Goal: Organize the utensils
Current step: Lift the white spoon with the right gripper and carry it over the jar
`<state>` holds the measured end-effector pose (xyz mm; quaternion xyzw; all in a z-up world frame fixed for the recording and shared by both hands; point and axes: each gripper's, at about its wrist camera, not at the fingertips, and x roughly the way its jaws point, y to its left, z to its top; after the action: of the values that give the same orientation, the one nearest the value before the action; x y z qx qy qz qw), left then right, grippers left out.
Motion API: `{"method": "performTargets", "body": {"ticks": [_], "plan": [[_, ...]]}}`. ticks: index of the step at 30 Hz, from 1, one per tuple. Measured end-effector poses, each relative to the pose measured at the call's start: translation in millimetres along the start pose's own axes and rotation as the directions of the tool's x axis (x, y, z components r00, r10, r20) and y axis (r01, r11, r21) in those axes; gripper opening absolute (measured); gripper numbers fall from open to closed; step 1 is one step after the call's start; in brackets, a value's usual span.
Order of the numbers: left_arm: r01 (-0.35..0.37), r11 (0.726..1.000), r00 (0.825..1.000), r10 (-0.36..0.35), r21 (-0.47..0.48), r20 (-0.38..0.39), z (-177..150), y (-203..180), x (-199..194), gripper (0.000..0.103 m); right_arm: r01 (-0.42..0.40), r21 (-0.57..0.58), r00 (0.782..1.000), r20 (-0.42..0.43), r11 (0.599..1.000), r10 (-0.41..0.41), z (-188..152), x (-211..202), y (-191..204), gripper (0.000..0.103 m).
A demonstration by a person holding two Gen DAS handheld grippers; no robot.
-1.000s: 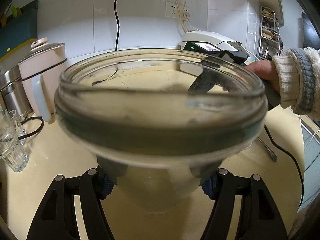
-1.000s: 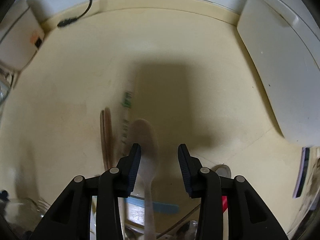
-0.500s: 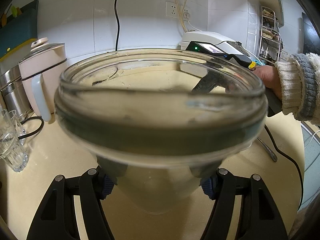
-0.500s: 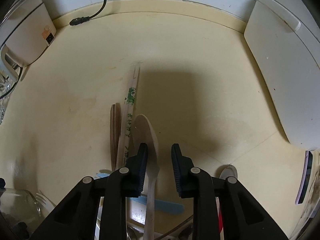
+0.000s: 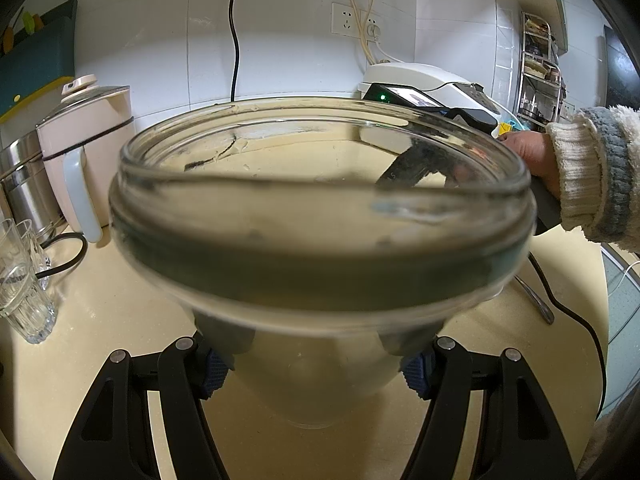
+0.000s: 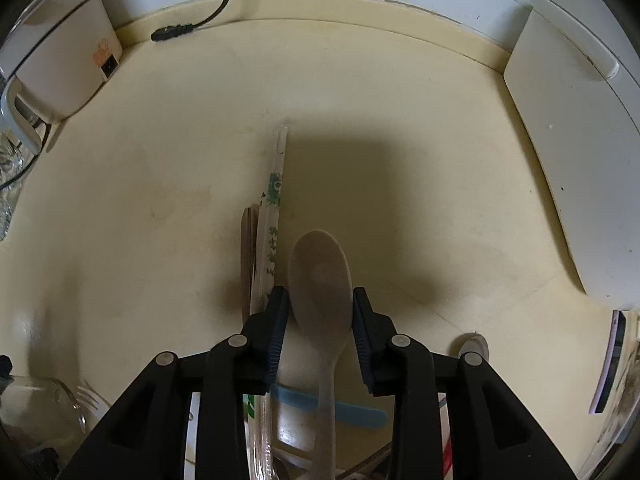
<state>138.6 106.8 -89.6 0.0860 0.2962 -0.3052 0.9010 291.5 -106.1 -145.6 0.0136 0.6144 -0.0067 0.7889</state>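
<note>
Right gripper [image 6: 320, 308] jaws opening again around the pale plastic spoon [image 6: 320, 276], after narrowing; grasp unsettled; left gripper [image 5: 312, 364] still clamps the clear glass jar [image 5: 320, 216] beside that spoon pile.

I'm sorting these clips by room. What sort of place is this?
Most likely a home kitchen: a tiled wall behind a cream counter, an electric pot, drinking glasses, and a spoon among utensils.

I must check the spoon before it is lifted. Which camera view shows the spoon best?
The right wrist view: the spoon lies on the counter, its bowl between the opening jaws of the right gripper. The left wrist view shows no spoon; the jar fills it.
</note>
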Motion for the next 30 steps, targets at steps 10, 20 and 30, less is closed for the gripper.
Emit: {"method": "performTargets", "body": {"ticks": [10, 20, 30], "plan": [[0.0, 1.0, 1.0, 0.0, -0.001, 0.0, 0, 0, 0, 0.073, -0.179, 0.171, 0.983, 0.066, 0.969, 0.17, -22, -13, -48, 0.031], [0.001, 1.0, 1.0, -0.001, -0.001, 0.0, 0, 0, 0, 0.073, -0.401, 0.145, 0.878, 0.341, 0.904, 0.335, -76, -115, -54, 0.031], [0.0, 1.0, 1.0, 0.0, -0.001, 0.0, 0, 1, 0, 0.073, -0.373, 0.059, 0.86, 0.398, 0.926, 0.321, -78, -173, -27, 0.021]]}}
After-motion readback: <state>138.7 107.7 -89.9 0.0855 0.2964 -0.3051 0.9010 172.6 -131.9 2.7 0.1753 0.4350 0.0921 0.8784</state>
